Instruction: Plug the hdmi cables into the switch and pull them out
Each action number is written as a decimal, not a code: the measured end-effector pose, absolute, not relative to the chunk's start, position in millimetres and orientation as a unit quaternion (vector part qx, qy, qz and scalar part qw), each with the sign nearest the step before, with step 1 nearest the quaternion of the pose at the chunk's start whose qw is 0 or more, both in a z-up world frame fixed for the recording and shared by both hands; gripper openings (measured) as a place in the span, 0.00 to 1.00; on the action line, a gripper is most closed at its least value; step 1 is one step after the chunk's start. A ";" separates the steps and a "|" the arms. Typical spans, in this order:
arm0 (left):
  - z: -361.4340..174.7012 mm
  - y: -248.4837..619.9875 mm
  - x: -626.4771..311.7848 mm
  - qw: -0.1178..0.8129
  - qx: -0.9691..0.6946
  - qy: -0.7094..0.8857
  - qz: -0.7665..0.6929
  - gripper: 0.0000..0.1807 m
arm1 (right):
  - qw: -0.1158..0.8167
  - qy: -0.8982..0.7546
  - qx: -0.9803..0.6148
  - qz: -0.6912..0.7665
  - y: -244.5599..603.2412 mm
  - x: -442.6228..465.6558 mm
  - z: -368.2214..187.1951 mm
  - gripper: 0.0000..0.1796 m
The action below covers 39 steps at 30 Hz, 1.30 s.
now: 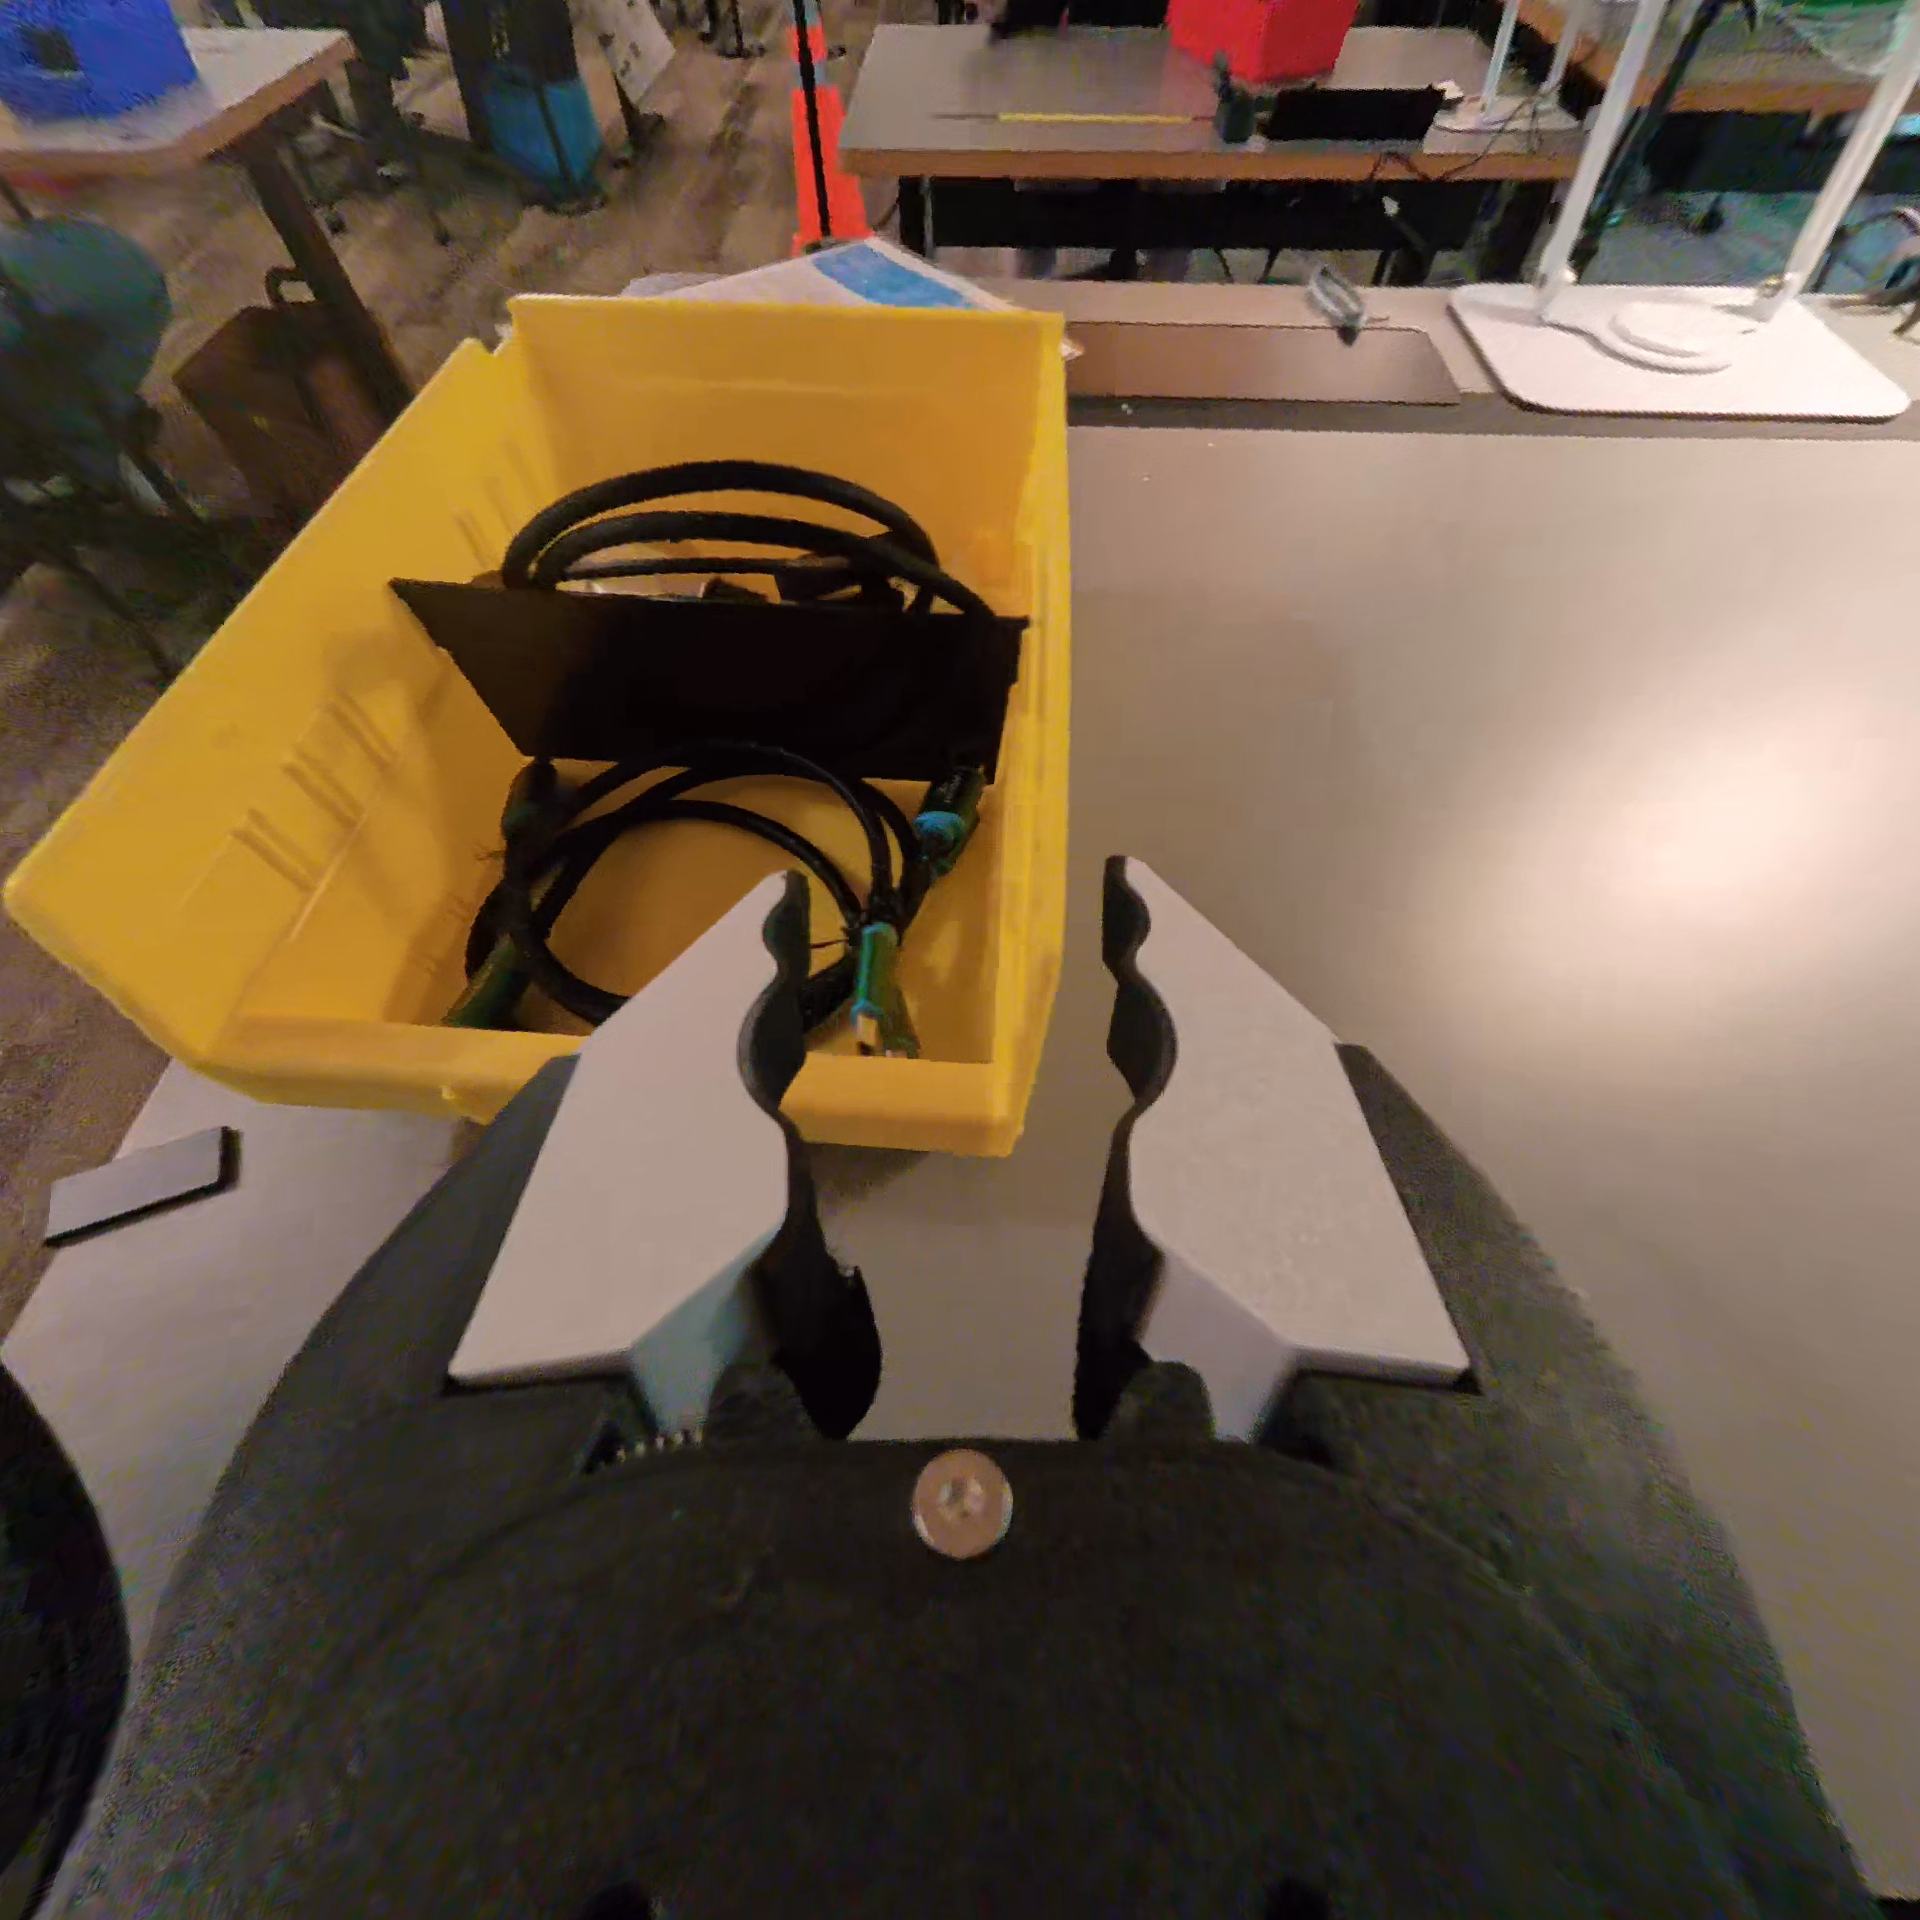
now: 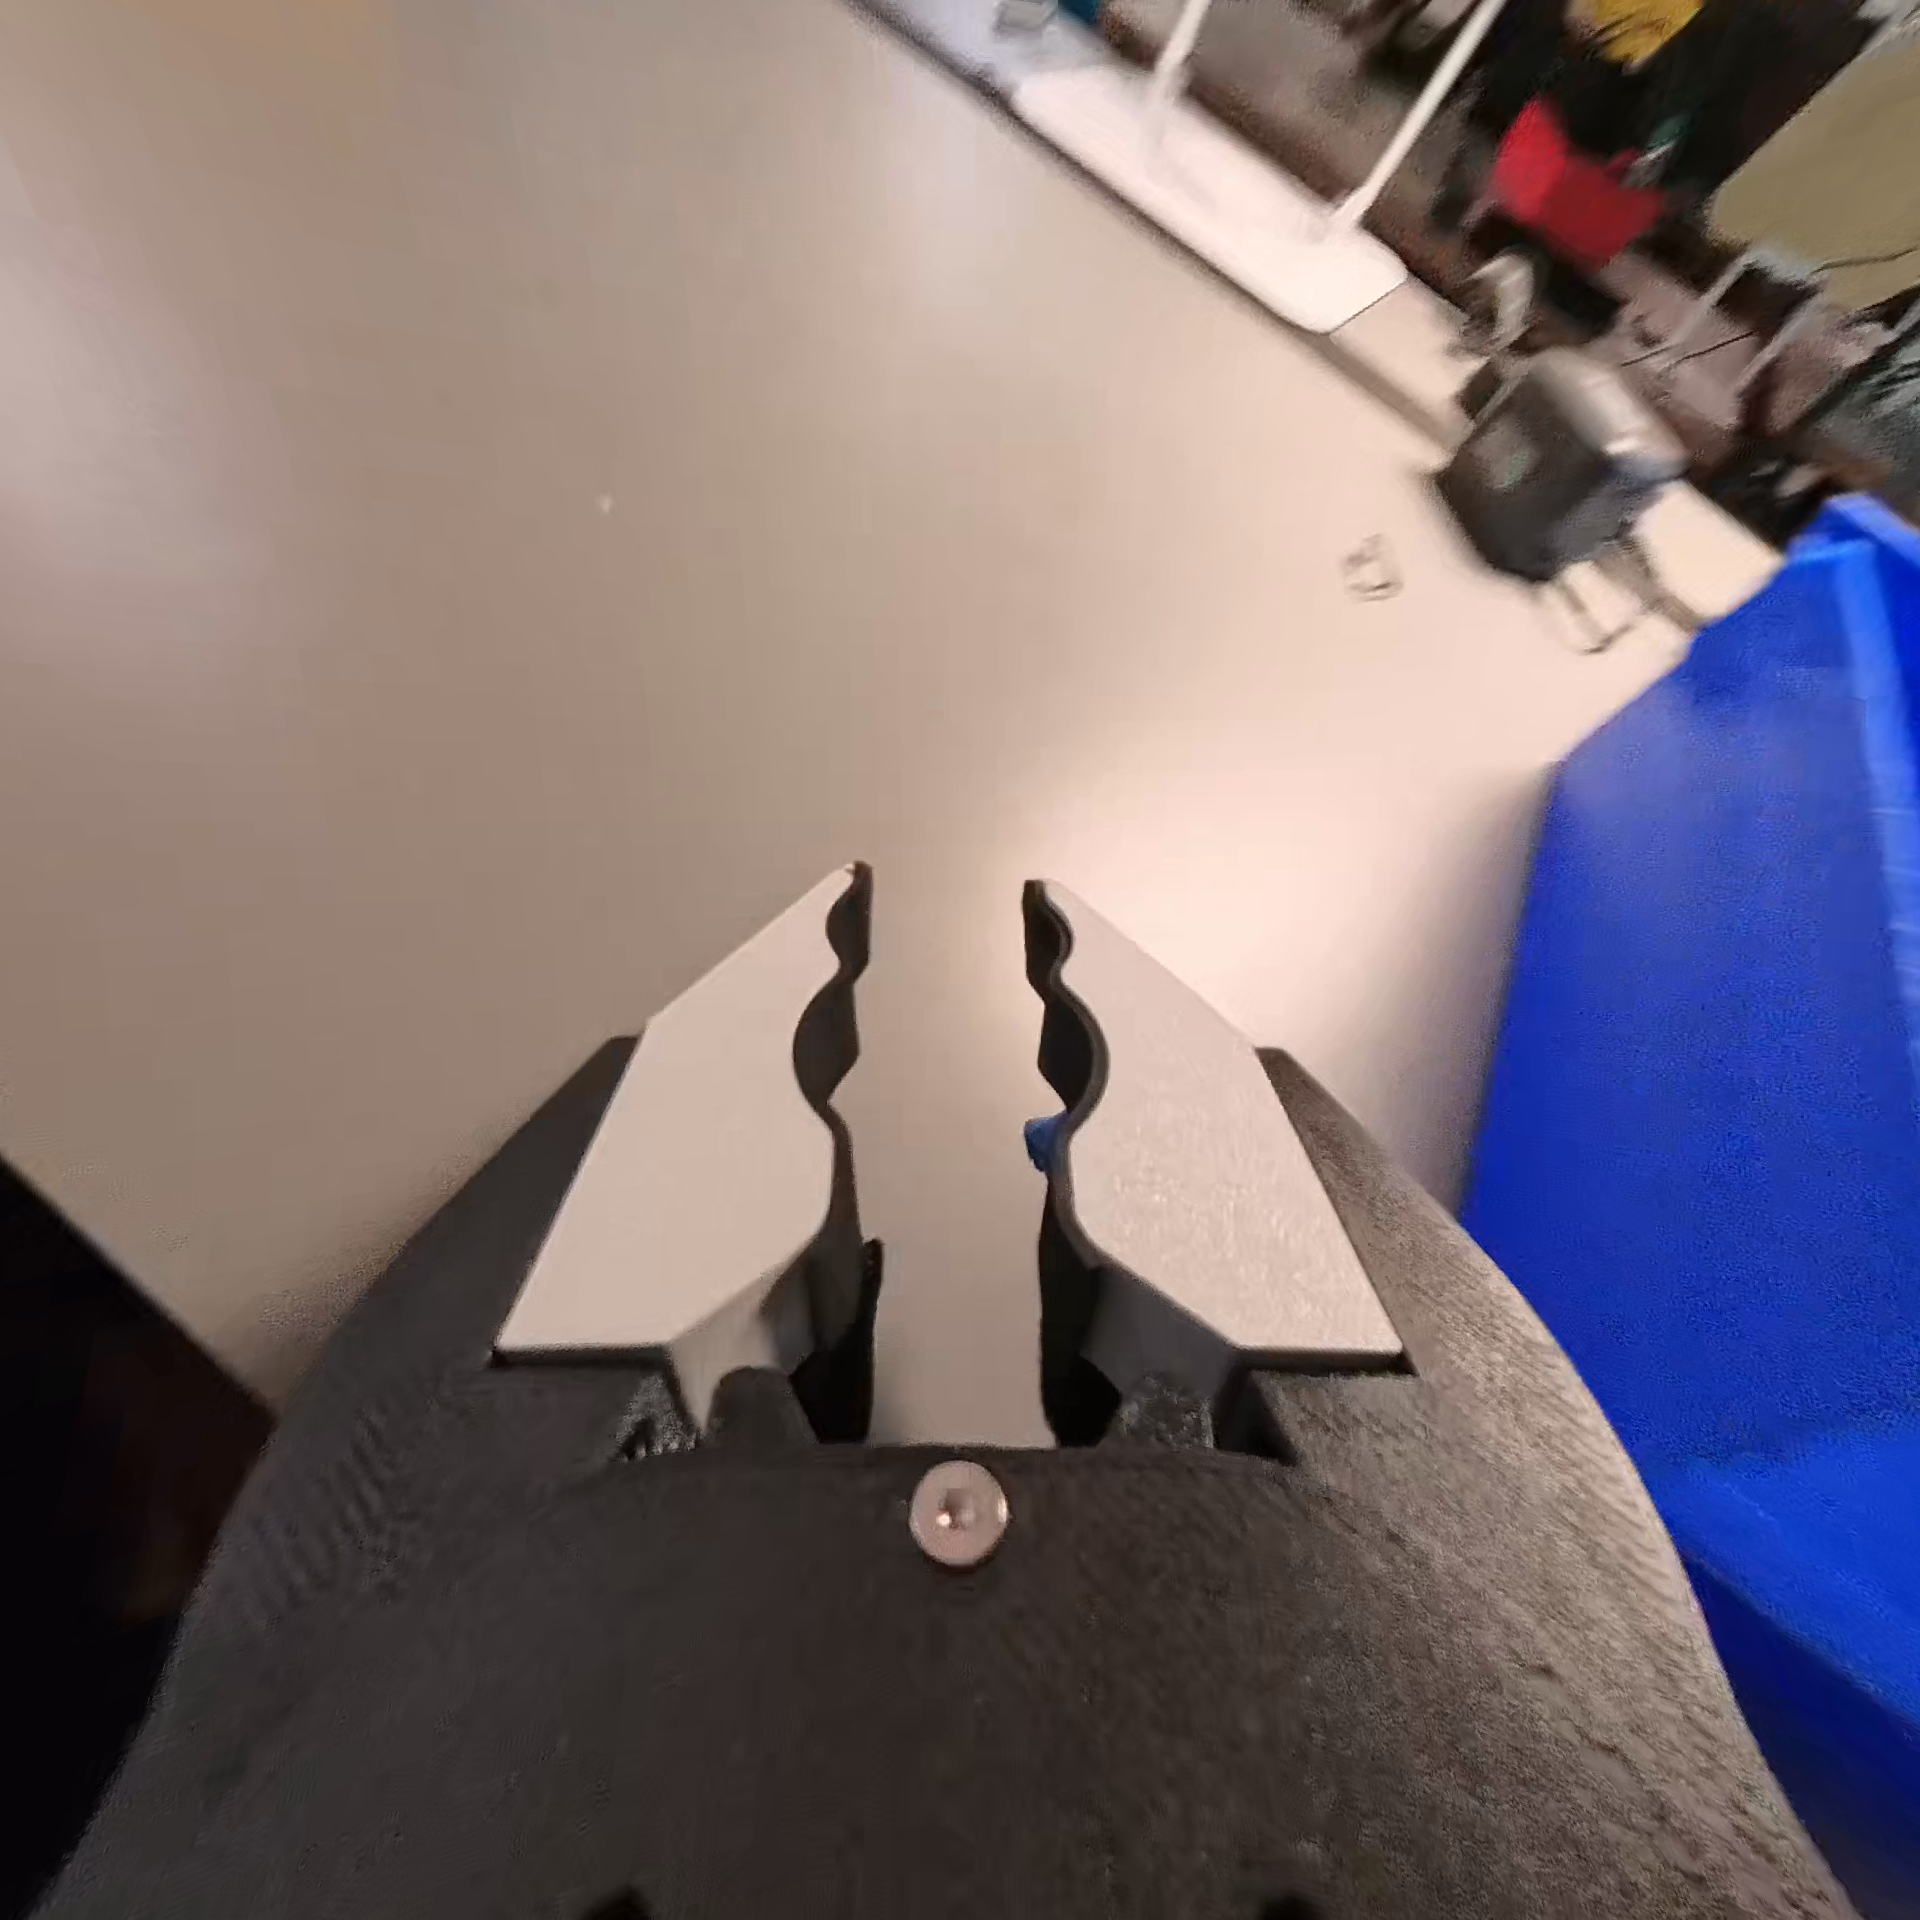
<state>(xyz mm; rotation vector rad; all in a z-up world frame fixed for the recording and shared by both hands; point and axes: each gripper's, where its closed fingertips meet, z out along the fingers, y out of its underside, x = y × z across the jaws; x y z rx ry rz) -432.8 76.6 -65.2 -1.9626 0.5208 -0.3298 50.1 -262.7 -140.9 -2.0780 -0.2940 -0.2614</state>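
In the left wrist view a yellow bin (image 1: 312, 831) stands at the table's left edge. A black switch box (image 1: 769, 675) lies across its middle. Coiled black HDMI cables (image 1: 707, 831) with green and blue plug ends (image 1: 883, 987) lie under and behind the switch. My left gripper (image 1: 956, 883) is open and empty, above the bin's near right corner. My right gripper (image 2: 945, 883) is open and empty over bare grey table; no cable or switch shows in its view.
A blue bin (image 2: 1714, 1039) stands right of my right gripper. A white lamp base (image 1: 1683, 353) and a dark flat panel (image 1: 1257, 364) sit at the table's far edge. A small black piece (image 1: 145, 1184) lies at the near left. Other desks stand beyond. My hands' fingertips stand some 60 cm from each other.
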 end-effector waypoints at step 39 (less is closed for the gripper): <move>-173.8 223.7 -482.7 0.076 -0.847 0.523 0.044 0.12 | 0.418 -0.174 -0.890 -0.057 -247.6 35.8 -172.5 0.16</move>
